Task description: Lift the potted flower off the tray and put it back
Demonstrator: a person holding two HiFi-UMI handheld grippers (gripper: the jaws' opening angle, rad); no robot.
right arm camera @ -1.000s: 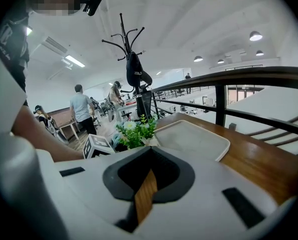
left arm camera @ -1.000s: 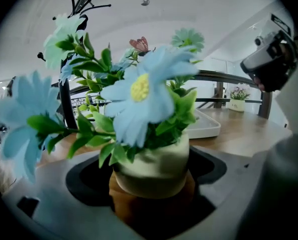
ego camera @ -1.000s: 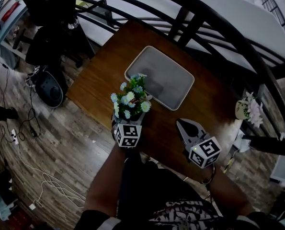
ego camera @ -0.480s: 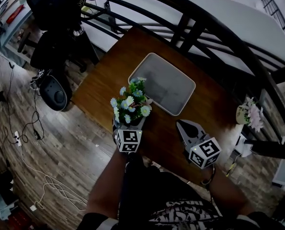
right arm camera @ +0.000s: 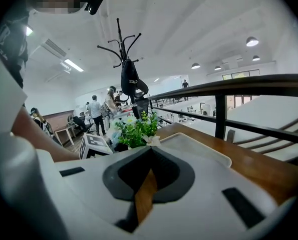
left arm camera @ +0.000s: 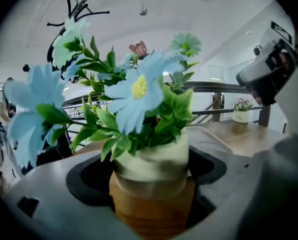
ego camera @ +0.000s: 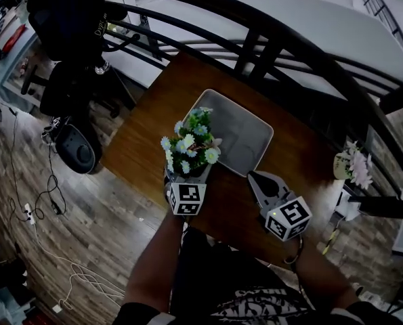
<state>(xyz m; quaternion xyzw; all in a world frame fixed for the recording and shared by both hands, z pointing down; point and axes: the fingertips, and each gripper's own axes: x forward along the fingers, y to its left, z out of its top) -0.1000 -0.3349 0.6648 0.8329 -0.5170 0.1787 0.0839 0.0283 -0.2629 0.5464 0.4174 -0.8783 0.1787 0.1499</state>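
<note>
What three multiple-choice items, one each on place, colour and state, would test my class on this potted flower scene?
1. Where is the potted flower?
A on the floor
B between the jaws of the left gripper
C in the middle of the tray

2. What colour are its largest petals?
A red
B black
C pale blue

3. How do the jaws of the right gripper stand?
A together, empty
B clamped on the tray
C wide apart

Key:
B, the left gripper view shows it gripped between the jaws.
C, pale blue petals fill that view.
A, the right gripper view shows the jaws meeting on nothing.
</note>
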